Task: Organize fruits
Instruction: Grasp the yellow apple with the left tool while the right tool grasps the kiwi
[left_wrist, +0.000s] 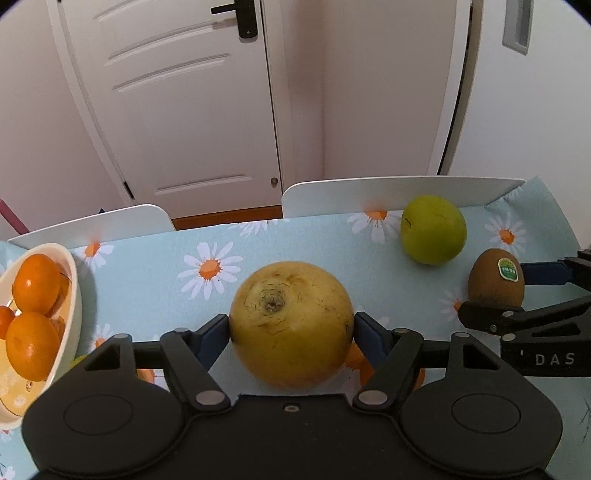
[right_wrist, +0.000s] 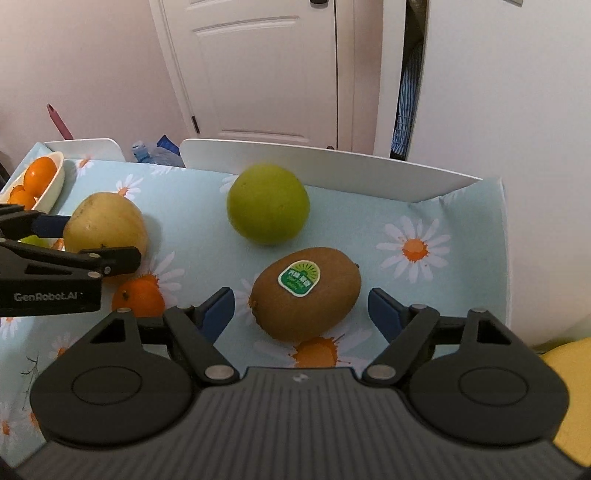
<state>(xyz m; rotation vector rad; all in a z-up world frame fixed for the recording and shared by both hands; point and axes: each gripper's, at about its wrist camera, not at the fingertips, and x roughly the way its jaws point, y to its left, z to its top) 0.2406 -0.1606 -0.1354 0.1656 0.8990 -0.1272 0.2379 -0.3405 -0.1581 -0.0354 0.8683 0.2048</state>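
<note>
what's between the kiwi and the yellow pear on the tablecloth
In the right wrist view, a small orange lies between the kiwi and the yellow pear, nearer the camera; otherwise only tablecloth.

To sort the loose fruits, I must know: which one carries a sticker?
The brown kiwi, lying between the right hand-held gripper's open fingers. The yellow pear and green apple show no sticker.

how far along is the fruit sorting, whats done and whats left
Done: oranges already sit in the white bowl. In hand: the left gripper is clamped on the yellow pear; the right gripper straddles the kiwi, pads not touching. Left: the green apple and a small orange on the tablecloth.
</note>
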